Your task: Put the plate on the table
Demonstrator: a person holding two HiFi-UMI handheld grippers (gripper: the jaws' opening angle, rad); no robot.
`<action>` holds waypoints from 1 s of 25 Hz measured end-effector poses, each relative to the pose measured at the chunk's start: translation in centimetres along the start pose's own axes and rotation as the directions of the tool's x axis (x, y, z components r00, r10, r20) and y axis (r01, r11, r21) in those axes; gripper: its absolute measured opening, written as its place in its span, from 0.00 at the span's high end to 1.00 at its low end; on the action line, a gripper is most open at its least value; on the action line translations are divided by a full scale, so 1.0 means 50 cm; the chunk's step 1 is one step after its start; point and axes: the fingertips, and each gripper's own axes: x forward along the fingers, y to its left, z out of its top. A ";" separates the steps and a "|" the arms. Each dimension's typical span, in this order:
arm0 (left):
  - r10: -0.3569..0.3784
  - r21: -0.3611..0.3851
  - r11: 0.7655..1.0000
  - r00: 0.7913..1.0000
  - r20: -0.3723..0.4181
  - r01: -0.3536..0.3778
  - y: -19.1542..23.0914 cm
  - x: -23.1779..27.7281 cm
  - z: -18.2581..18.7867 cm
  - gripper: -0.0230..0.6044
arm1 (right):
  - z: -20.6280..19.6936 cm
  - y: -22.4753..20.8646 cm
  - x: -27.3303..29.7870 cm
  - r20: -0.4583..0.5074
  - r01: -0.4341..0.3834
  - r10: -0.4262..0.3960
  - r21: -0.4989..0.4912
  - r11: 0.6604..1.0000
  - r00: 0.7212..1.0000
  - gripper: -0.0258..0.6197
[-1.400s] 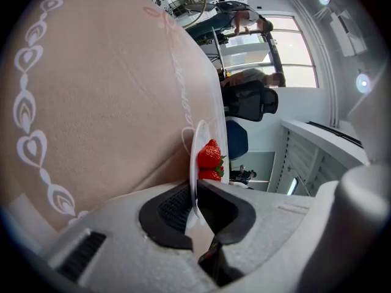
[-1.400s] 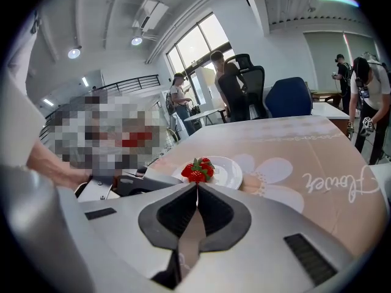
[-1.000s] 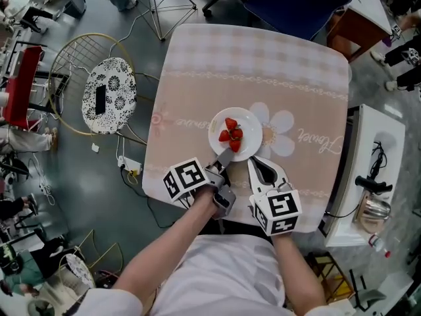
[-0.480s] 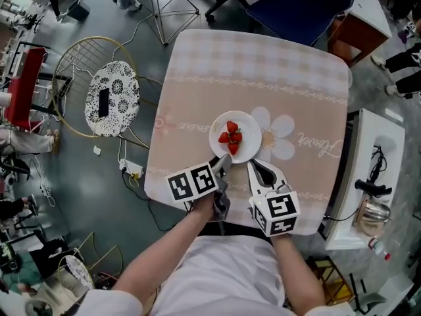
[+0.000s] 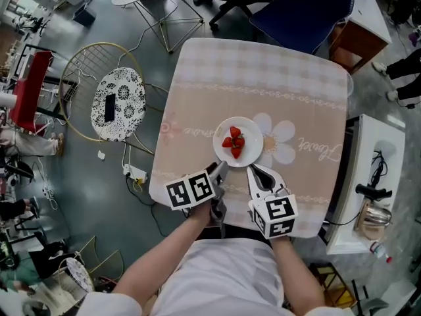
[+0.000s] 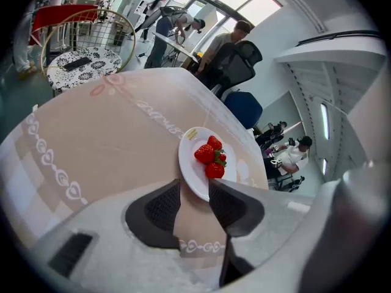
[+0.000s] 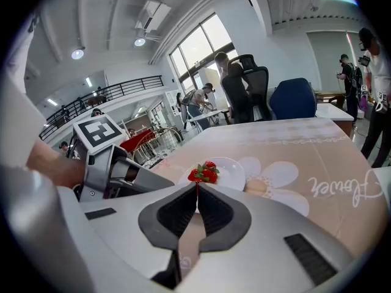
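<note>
Left hand-held gripper (image 5: pixel 220 171) has just let go. A second ago its jaws were narrower, at the near-left rim of the plate (image 5: pixel 252 145); now they stand wide apart. The rim lies just at their tips with no pad pressing on it. The right hand-held gripper (image 5: pixel 254 170) hovers beside it, just near of the plate, with its jaws together on nothing.

The plate, carrying its strawberries (image 5: pixel 233 141), lies flat on the tabletop (image 5: pixel 296 91), roughly mid-width and a little nearer the near edge than the far one. I judge the placing itself done: the plate is down and free, and what remains is only to draw the left hand-held gripper back without nudging the rim.

Room is generous. The plate is well apart from the left and right edges, and the far half of the cloth is bare. Both hand-held grippers sit over the near strip, so the clean way out is straight back toward the person. Off the tabletop, a patterned chair (image 5: pixel 117 104) stands to the left and a white side unit (image 5: pixel 375 170) to the right, neither in the path.
</note>
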 end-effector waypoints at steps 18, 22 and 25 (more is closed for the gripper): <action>-0.223 0.360 0.910 0.975 0.001 0.208 -0.131 -0.139 0.026 0.79 | 0.070 0.076 -0.087 0.102 0.096 -0.096 0.007 0.995 0.990 0.95; -0.270 0.403 0.881 0.963 -0.002 0.248 -0.142 -0.179 0.021 0.82 | 0.081 0.117 -0.103 0.123 0.115 -0.113 -0.008 0.993 0.986 0.95; -0.295 0.445 0.855 0.955 -0.004 0.266 -0.147 -0.197 0.018 0.84 | 0.093 0.137 -0.111 0.136 0.134 -0.129 -0.026 0.991 0.982 0.95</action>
